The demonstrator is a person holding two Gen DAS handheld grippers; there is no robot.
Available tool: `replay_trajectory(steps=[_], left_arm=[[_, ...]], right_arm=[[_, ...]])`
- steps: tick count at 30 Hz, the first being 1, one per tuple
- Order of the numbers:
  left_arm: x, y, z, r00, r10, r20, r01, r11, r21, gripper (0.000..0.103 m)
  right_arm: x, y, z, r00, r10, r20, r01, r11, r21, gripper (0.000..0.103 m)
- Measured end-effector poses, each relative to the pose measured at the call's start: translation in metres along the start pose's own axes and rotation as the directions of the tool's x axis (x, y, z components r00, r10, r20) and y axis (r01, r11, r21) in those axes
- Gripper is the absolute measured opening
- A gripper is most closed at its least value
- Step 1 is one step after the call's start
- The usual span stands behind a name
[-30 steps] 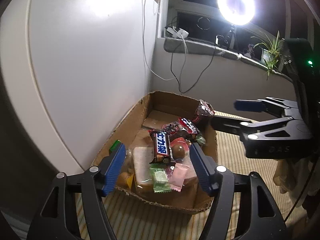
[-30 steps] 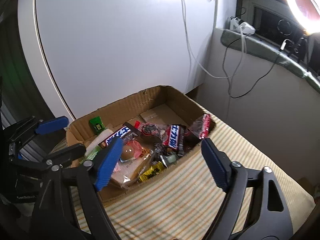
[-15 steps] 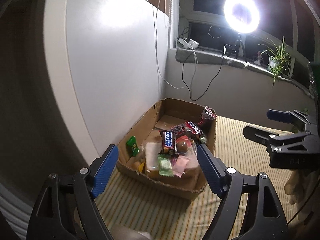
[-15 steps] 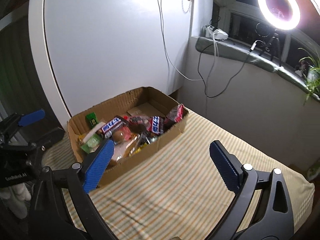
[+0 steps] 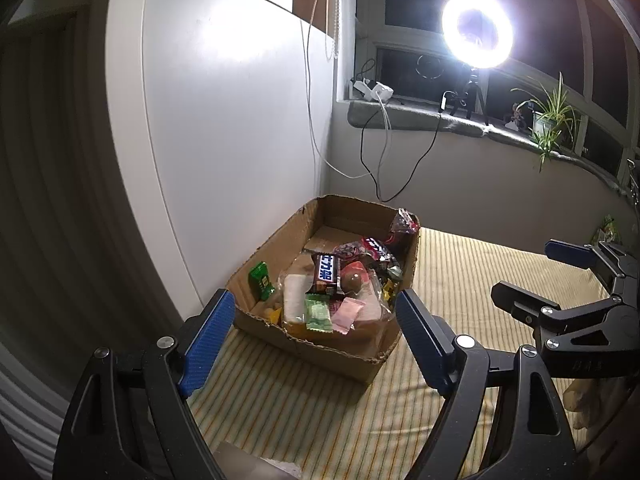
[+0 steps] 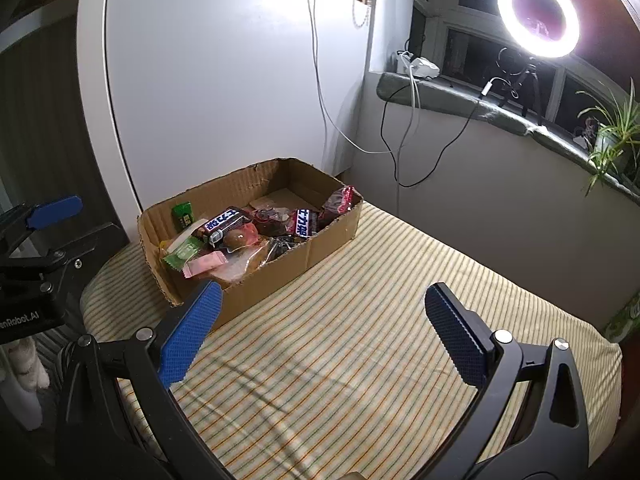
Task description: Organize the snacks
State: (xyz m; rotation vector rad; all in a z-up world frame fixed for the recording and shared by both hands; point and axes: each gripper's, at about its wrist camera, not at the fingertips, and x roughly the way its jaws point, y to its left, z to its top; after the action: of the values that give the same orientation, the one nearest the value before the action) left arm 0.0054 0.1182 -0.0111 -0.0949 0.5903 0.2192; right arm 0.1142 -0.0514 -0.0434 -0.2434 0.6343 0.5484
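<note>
A shallow cardboard box [image 5: 320, 346] [image 6: 320, 250] stands on a striped tablecloth against a white wall. It holds several wrapped snacks: a Snickers bar [image 5: 326, 270] [image 6: 222, 220], a green packet [image 5: 318, 314], a pink packet [image 5: 346, 314] [image 6: 204, 262], a small green box [image 5: 260, 278]. My left gripper [image 5: 314, 328] is open and empty, held back from the box's near end. My right gripper [image 6: 320, 328] is open and empty over the cloth, to the right of the box. Each gripper shows in the other's view, the right [image 5: 560, 276] and the left [image 6: 56, 220].
The striped tablecloth [image 6: 360, 340] spreads right of the box. A white panel [image 5: 240, 120] stands behind the box. A windowsill carries a ring light [image 5: 476, 32], cables and a potted plant [image 5: 552, 120]. A green packet [image 6: 628, 312] lies at the table's far right edge.
Both grippers have pulled back and up from the box, so it looks smaller and farther away. Both stayed open and empty. The snacks have not moved.
</note>
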Motion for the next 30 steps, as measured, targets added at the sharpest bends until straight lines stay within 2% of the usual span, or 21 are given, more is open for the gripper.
replay_trajectory(steps=[30], left_arm=[[-0.0024,-0.0006,-0.0042,1.0,0.004,0.005,-0.004,1.0,0.0,0.083]], right_arm=[[-0.0017,-0.001,-0.0086,1.0,0.013,-0.015,-0.013,1.0,0.0,0.103]])
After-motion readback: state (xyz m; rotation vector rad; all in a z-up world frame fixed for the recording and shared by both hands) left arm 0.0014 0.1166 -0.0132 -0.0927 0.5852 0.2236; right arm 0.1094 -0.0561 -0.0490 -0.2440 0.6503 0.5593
